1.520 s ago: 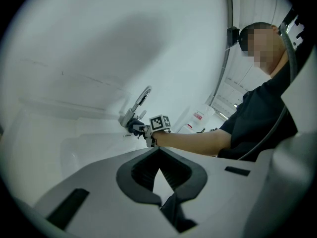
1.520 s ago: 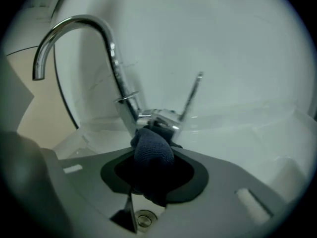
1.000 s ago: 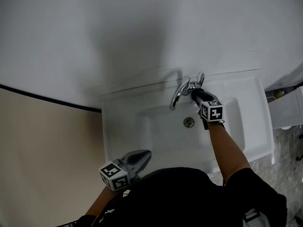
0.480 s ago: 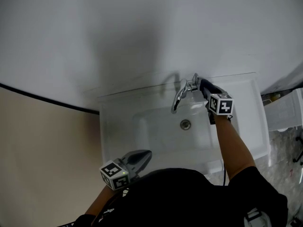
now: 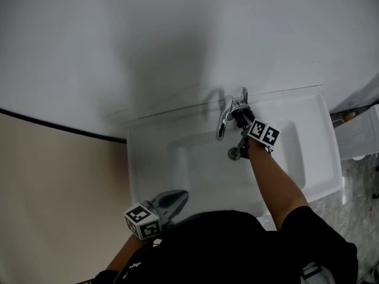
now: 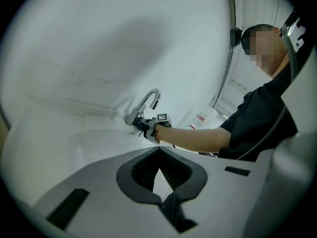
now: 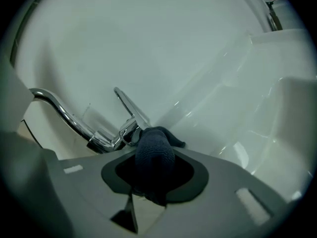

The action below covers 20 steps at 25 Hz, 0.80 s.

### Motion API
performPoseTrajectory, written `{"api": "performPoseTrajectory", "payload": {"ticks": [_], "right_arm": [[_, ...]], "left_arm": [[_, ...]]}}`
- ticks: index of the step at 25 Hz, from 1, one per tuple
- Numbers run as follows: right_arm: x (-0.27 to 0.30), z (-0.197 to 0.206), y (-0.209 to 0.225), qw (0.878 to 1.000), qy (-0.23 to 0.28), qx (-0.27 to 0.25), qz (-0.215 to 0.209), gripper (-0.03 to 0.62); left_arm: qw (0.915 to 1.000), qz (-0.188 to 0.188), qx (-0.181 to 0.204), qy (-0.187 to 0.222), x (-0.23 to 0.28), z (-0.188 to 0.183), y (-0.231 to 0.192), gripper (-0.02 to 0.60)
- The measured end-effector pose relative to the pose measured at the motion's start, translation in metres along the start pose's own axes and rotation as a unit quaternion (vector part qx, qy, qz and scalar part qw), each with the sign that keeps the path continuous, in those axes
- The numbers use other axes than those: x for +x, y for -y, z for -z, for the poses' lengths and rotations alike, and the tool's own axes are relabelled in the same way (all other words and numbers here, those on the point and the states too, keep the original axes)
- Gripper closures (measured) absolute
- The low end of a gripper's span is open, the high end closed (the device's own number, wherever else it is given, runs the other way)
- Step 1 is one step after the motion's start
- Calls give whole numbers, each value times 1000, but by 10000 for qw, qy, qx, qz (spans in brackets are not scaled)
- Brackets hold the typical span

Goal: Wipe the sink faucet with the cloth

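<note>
A chrome faucet with a curved spout and a lever handle stands at the back of the white sink. My right gripper is shut on a dark blue cloth, and the cloth's tip presses against the faucet base beside the lever. The left gripper view shows the faucet and my right gripper from the side. My left gripper hangs at the sink's front edge, shut and empty.
A pale wall rises right behind the sink. The drain sits in the basin under my right forearm. A white appliance stands to the sink's right on a grey floor. A beige surface lies to the left.
My right gripper, with the cloth, has slid from the right of the faucet's handle leftward and nearer, onto the faucet's base. The left gripper has stayed put.
</note>
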State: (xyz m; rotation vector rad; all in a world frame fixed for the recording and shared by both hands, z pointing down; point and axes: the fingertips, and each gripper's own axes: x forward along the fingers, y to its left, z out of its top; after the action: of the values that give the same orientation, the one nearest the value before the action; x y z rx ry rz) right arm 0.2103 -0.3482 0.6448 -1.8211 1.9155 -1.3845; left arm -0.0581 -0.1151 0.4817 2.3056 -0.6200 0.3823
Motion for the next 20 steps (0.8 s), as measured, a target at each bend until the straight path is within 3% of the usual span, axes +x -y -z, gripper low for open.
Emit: {"api": "performPoseTrajectory", "payload": {"ticks": [3,7,9,12,14,18,20], "right_arm": [[7,13,-19,9951,-360,-920,-98,480],[4,21,-26,9769,-665,-2007,-301,480],[-1,11,-17,9798,-546,-1906,-253,480],[-13,-19,12,9930,-11,-1169,155,480],[-14,-32,16,9942,149,-1025,282,481],[-14,-31,5,9807,-283,-1932,65,488],[-25,-53,2,9749,-153,-2220,-81,485]], "left_arm": [[10000,24,-5,-68,4,2,1,589],[9999,48,123,-98,8,1,6,588],[9999,36,115,-71,6,0,5,589],[10000,49,60,-48,5,-1,6,589],[10000,40,55,-49,3,-1,7,589],[10000,19,56,-21,3,1,5,589],[10000,58,71,-14,5,1,6,589]]}}
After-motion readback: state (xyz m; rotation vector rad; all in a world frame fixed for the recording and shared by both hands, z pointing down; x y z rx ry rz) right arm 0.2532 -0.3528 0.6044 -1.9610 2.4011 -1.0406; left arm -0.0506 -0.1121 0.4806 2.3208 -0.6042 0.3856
